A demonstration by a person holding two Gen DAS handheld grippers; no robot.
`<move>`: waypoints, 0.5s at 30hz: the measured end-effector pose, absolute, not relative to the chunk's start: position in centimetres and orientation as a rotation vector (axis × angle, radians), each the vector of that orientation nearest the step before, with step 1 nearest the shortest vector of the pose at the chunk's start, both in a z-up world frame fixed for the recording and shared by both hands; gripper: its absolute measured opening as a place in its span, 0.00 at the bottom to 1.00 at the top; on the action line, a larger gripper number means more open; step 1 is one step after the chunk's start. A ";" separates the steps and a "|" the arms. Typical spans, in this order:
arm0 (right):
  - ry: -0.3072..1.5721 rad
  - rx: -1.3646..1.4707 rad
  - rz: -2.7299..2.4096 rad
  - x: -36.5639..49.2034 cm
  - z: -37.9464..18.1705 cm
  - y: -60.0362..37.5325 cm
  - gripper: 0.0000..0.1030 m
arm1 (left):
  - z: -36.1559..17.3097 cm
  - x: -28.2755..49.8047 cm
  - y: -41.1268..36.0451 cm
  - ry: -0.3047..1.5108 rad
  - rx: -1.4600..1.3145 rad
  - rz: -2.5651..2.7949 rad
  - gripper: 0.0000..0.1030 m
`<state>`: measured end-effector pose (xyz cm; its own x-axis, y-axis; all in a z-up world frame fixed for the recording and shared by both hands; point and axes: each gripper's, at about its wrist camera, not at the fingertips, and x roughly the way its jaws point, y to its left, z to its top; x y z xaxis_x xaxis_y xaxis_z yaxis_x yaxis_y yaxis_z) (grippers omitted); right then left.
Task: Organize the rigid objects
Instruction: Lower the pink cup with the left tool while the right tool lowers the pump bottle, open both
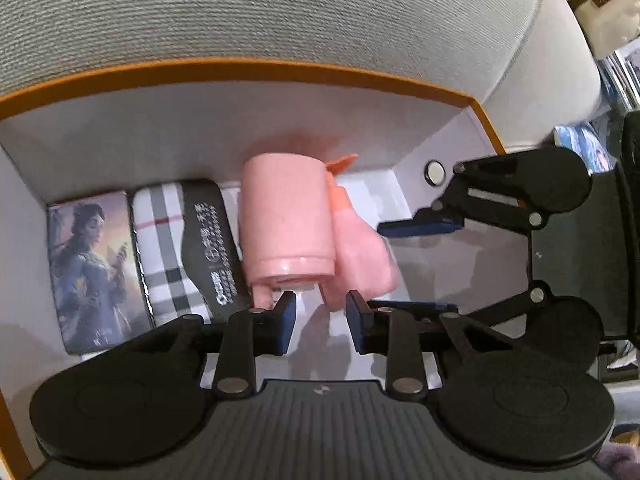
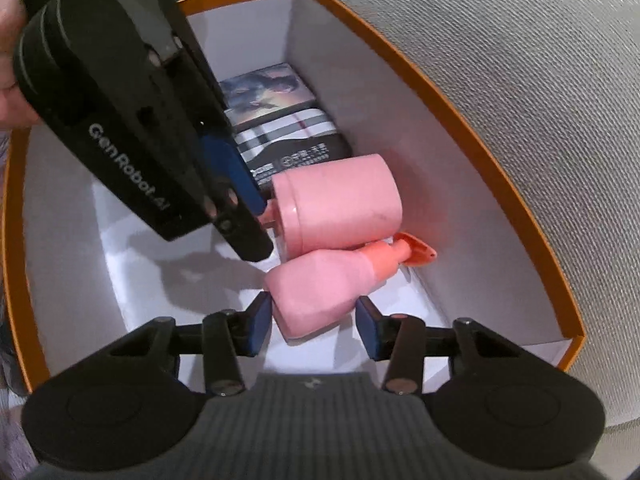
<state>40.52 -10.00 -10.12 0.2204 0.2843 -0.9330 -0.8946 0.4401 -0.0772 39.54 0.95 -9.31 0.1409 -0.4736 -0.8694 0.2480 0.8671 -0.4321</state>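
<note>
Pink bottle (image 2: 320,280) with coral nozzle lies inside the orange-rimmed box (image 2: 500,184), beside a pink cylinder (image 2: 340,200); right gripper (image 2: 314,326) narrowly straddles it, left gripper (image 1: 320,316) part-open, empty

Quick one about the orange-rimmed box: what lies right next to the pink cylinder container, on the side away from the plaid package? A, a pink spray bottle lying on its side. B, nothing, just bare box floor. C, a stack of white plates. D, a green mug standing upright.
A: the pink spray bottle lies on its side against the pink cylinder container, its orange nozzle toward the wall of the box, opposite the plaid package.
</note>
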 end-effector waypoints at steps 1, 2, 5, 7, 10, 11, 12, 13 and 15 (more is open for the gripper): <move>1.023 -0.736 0.928 40.3 -10.0 -10.3 0.46 | -9.2 39.6 0.8 1.333 -0.202 -0.524 0.33; 1.014 -0.744 0.933 40.1 -9.8 -10.6 0.46 | -9.2 39.8 0.7 1.332 -0.200 -0.516 0.33; 1.017 -0.753 0.923 40.4 -9.5 -10.7 0.44 | -8.5 39.4 1.2 1.279 -0.168 -0.471 0.33; 1.000 -0.770 0.907 40.2 -8.9 -10.5 0.41 | -7.8 39.4 1.7 1.251 -0.160 -0.446 0.33; 0.996 -0.759 0.897 40.0 -8.3 -10.4 0.43 | -8.0 39.8 2.3 1.260 -0.168 -0.430 0.33; 1.006 -0.744 0.887 40.1 -8.2 -10.5 0.44 | -8.2 40.0 2.4 1.269 -0.174 -0.426 0.33; 1.018 -0.724 0.877 40.2 -8.1 -10.6 0.44 | -8.5 40.1 2.4 1.275 -0.183 -0.425 0.33; 1.026 -0.705 0.870 40.2 -8.2 -10.7 0.44 | -8.8 40.3 2.2 1.280 -0.195 -0.431 0.33; 1.039 -0.675 0.863 40.2 -8.4 -11.1 0.43 | -9.3 40.5 1.7 1.288 -0.210 -0.437 0.34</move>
